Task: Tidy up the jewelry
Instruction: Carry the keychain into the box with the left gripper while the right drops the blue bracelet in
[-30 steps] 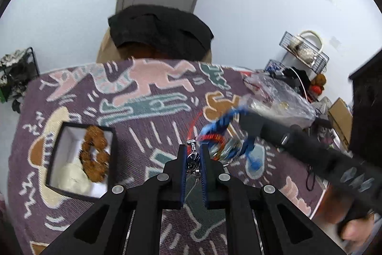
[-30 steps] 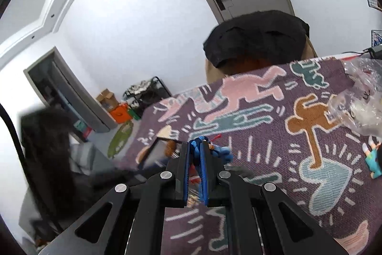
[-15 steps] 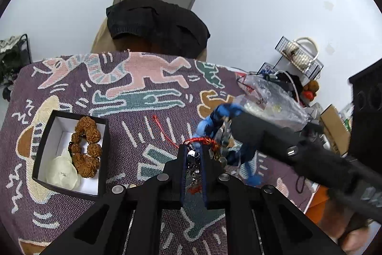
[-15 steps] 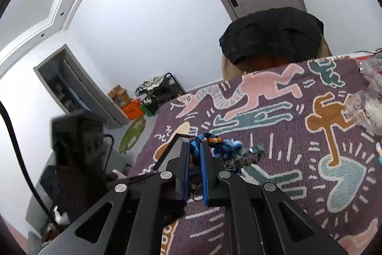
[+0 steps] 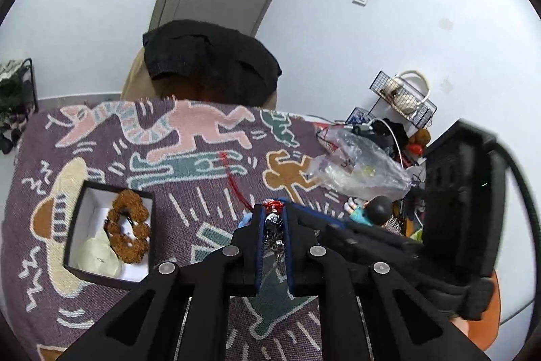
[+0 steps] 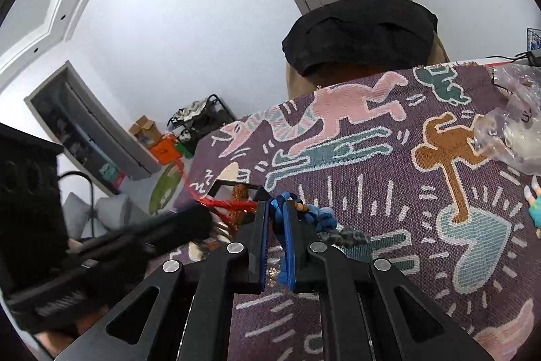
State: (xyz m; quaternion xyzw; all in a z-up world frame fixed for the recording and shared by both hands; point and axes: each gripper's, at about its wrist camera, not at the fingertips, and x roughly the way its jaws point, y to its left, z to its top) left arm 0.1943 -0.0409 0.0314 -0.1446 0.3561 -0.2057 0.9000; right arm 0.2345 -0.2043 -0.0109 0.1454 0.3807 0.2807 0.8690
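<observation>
The middle of the patterned cloth (image 5: 209,131) on the table lies bare, from the far edge by the chair with the dark garment (image 5: 209,60) down toward the near side. At the left edge an open black box (image 5: 72,225), already holding a brown bead bracelet (image 5: 126,229), takes up room. The far right corner is crowded: a crumpled plastic bag (image 5: 358,164), a small doll (image 5: 372,210) just beside it, and cables behind. A red cord (image 5: 233,178) trails across the bare middle. Near the front the two grippers crowd together, the right gripper (image 6: 275,208) crossing close beside the left gripper (image 5: 273,208).
</observation>
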